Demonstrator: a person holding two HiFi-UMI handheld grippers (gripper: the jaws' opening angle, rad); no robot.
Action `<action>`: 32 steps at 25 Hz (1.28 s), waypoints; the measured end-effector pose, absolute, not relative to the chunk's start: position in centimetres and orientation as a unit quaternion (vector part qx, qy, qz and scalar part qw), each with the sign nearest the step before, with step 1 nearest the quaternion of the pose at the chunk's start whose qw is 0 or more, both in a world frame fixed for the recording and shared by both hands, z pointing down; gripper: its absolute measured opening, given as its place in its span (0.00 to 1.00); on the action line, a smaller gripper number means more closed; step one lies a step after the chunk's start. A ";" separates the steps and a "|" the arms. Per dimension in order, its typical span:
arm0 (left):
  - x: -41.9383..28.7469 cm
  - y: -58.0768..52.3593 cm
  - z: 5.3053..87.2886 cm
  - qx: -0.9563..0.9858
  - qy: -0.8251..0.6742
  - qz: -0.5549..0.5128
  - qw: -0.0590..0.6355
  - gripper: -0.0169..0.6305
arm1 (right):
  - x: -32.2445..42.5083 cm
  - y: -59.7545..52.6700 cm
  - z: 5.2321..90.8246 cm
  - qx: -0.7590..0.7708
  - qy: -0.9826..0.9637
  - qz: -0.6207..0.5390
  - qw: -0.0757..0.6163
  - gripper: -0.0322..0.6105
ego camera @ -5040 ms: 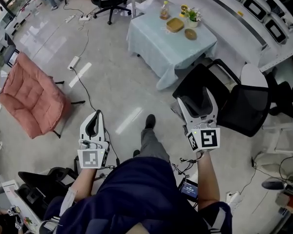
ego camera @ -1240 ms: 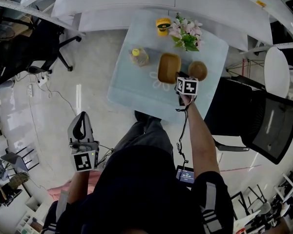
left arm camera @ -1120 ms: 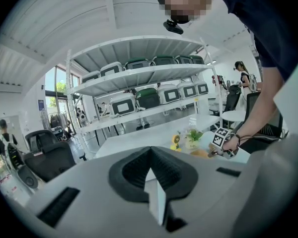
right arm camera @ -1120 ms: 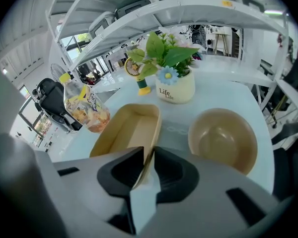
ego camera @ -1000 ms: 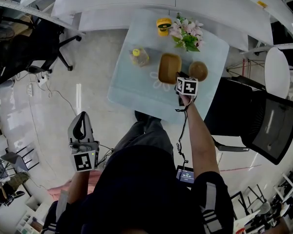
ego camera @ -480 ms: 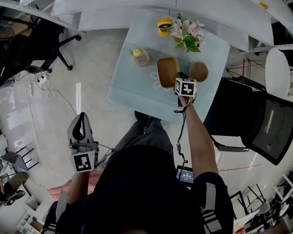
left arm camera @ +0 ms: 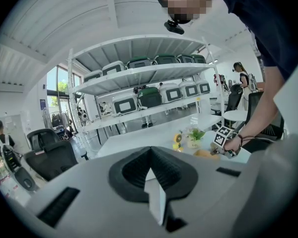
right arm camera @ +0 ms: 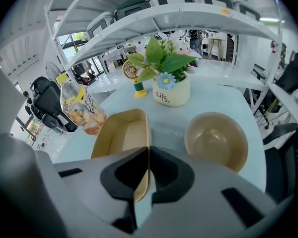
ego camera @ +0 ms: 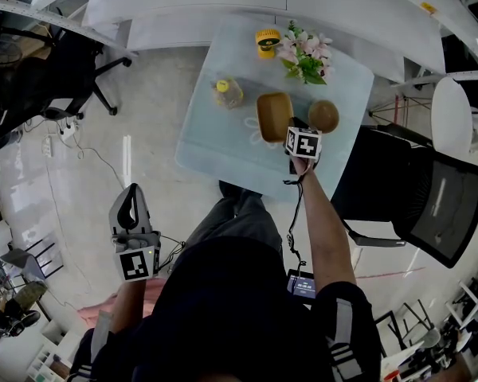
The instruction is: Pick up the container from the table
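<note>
Pinching the right-hand wall of the tan container (right arm camera: 120, 133) on the bench (right arm camera: 171, 130), the right gripper (right arm camera: 148, 152) is clamping its jaws on that wall, while the left gripper (left arm camera: 150, 157) is hanging with jaws pressed together, empty.

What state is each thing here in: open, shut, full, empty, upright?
Container: upright, empty.
Right gripper: shut on the container's side wall.
Left gripper: shut, empty.
Bowl: upright, empty.
Jar: lid on, snacks inside.
Potted plant: upright.
</note>
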State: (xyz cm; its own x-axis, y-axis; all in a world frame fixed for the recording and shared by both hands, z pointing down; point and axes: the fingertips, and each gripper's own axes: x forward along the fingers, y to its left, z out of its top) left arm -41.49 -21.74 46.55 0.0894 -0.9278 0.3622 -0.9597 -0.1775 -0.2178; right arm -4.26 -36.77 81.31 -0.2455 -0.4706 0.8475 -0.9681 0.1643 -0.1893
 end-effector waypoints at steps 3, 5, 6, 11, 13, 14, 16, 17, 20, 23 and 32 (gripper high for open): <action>-41.6 -21.7 46.5 0.740 -0.637 0.213 0.029 0.03 | -4.2 -36.7 80.7 0.524 -0.690 0.388 0.314 0.07; -41.5 -21.7 46.4 0.739 -0.640 0.209 0.035 0.03 | -4.3 -36.6 80.1 0.523 -0.691 0.395 0.306 0.07; -41.5 -21.7 46.3 0.738 -0.641 0.207 0.036 0.03 | -4.2 -36.5 80.0 0.523 -0.690 0.398 0.303 0.07; -41.2 -21.5 46.1 0.741 -0.639 0.204 0.033 0.03 | -3.5 -36.1 78.8 0.537 -0.682 0.410 0.279 0.07; -41.1 -21.4 46.0 0.742 -0.639 0.202 0.031 0.03 | -3.4 -35.8 78.2 0.537 -0.683 0.411 0.276 0.07; -41.1 -21.4 46.0 0.743 -0.638 0.201 0.030 0.03 | -3.3 -35.6 77.9 0.537 -0.684 0.410 0.276 0.07; -40.9 -21.2 45.9 0.743 -0.638 0.199 0.030 0.03 | -3.0 -35.3 77.2 0.537 -0.686 0.408 0.274 0.07; -40.8 -21.2 45.8 0.744 -0.637 0.199 0.029 0.03 | -3.0 -35.1 76.7 0.536 -0.688 0.407 0.273 0.07; -40.6 -20.9 45.7 0.745 -0.637 0.196 0.028 0.03 | -2.6 -34.5 75.3 0.533 -0.692 0.404 0.271 0.07; -40.3 -20.6 45.7 0.746 -0.637 0.191 0.026 0.03 | -2.1 -33.9 73.7 0.535 -0.695 0.399 0.266 0.07; -39.3 -19.6 45.0 0.751 -0.636 0.177 0.016 0.03 | -1.2 -32.2 69.3 0.537 -0.709 0.380 0.254 0.07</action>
